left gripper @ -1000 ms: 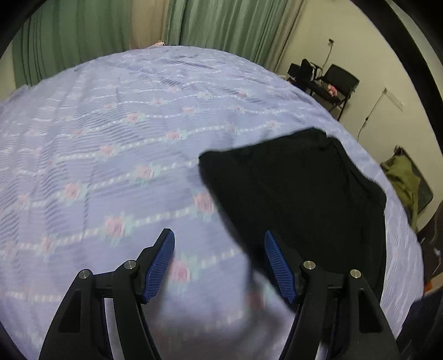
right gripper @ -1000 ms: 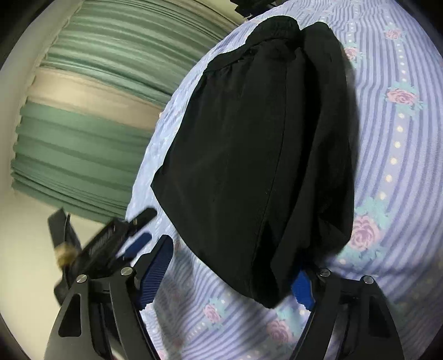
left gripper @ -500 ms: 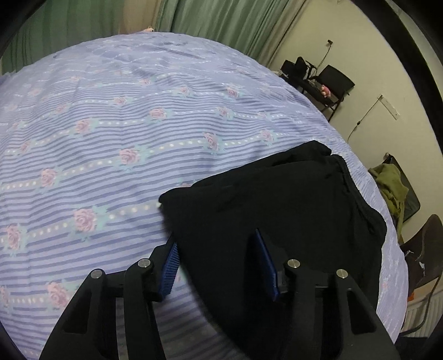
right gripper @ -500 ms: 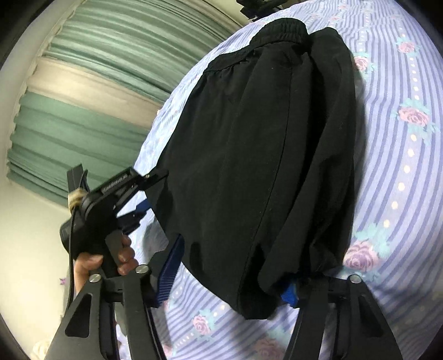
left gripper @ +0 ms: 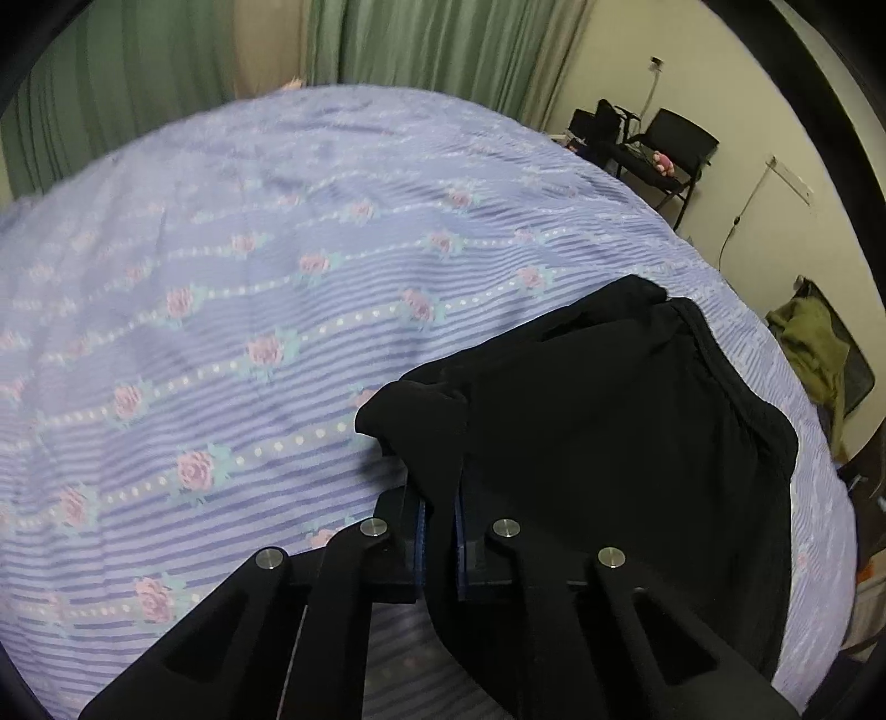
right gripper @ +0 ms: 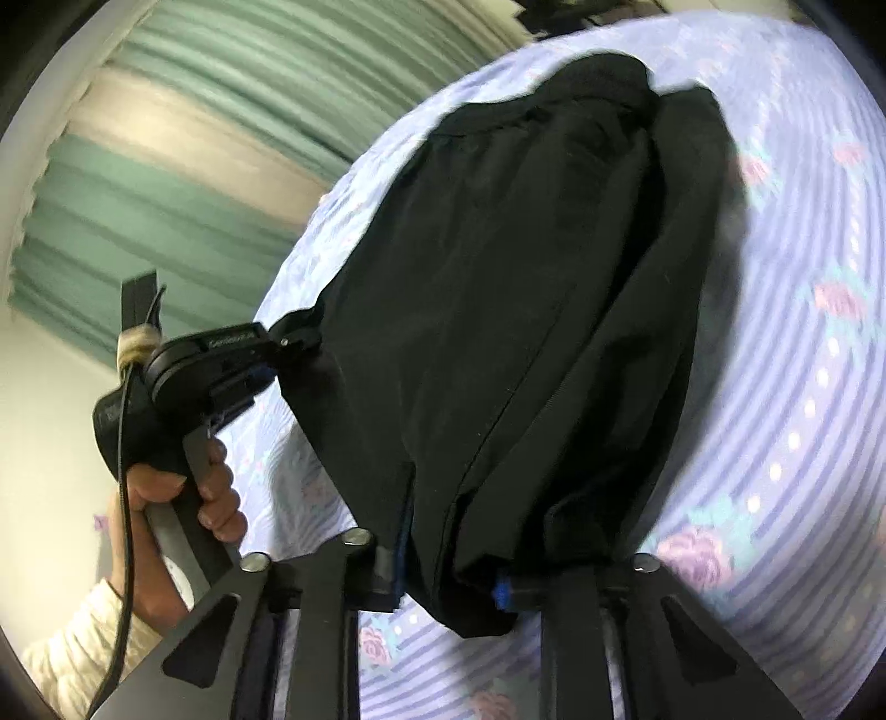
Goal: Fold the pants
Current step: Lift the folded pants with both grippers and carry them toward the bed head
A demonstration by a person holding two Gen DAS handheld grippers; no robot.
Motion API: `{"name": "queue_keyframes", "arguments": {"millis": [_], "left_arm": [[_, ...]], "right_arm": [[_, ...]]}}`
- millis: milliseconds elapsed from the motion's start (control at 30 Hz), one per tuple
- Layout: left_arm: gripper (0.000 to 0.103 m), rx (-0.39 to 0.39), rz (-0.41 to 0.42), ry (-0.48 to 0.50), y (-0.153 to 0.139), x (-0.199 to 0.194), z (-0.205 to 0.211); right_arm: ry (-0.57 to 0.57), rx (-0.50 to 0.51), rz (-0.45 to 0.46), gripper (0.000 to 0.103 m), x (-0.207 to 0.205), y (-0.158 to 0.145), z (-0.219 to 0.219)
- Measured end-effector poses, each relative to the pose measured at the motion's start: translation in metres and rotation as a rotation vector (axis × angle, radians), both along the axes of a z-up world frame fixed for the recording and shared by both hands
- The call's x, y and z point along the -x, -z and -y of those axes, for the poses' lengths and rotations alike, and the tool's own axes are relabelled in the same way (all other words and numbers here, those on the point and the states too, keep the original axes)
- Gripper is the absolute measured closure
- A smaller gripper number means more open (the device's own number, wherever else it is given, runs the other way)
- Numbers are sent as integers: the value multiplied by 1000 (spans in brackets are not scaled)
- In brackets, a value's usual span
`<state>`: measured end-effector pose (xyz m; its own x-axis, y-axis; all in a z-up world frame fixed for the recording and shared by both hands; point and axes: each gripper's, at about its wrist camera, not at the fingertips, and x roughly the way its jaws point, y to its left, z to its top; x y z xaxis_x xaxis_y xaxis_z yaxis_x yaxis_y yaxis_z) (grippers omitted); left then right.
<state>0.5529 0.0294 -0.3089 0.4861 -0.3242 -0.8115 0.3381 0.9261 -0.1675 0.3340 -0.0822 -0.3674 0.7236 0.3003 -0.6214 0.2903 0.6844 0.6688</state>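
Black pants (left gripper: 609, 443) sit at 4 o'clock on your bed (left gripper: 221, 277); left gripper (left gripper: 438, 520) and right gripper (right gripper: 448, 576) both pinch hems. Thin bite, could slip if you yank.

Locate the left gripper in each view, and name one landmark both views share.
Left wrist view: the left gripper sits bottom centre, its blue pads shut on a corner of the black pants.
Right wrist view: the left gripper is at centre left, held in the person's hand, gripping the pants' left edge.
Shared landmark: the green curtains behind the bed.
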Motion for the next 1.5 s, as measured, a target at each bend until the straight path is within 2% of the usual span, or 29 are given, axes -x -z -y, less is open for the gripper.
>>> {"name": "queue_keyframes", "arguments": {"millis": [133, 267, 367, 567, 733, 933, 1133, 1267, 1500], "left_arm": [[94, -18, 35, 27, -20, 10, 0], [95, -34, 42, 48, -44, 25, -6], [95, -50, 54, 47, -63, 43, -16], [95, -27, 25, -46, -108, 100, -61], [95, 2, 7, -127, -164, 170, -106], [95, 57, 59, -230, -223, 267, -156], [95, 60, 114, -248, -255, 357, -190], [95, 66, 119, -256, -265, 398, -200], [95, 116, 146, -306, -281, 467, -218]], "right_arm": [[-46, 70, 12, 88, -10, -11, 0], [-98, 87, 0, 89, -15, -26, 1], [-149, 103, 27, 90, -12, -53, 6], [-236, 106, 29, 90, 18, -120, 10], [-350, 85, 6, 90, 62, -185, -10], [-462, 81, 33, 91, 135, -260, -45], [-498, 154, 110, 91, 208, -303, -72], [-512, 196, 127, 91, 248, -323, -92], [-560, 222, 166, 91, 302, -347, -99]]}}
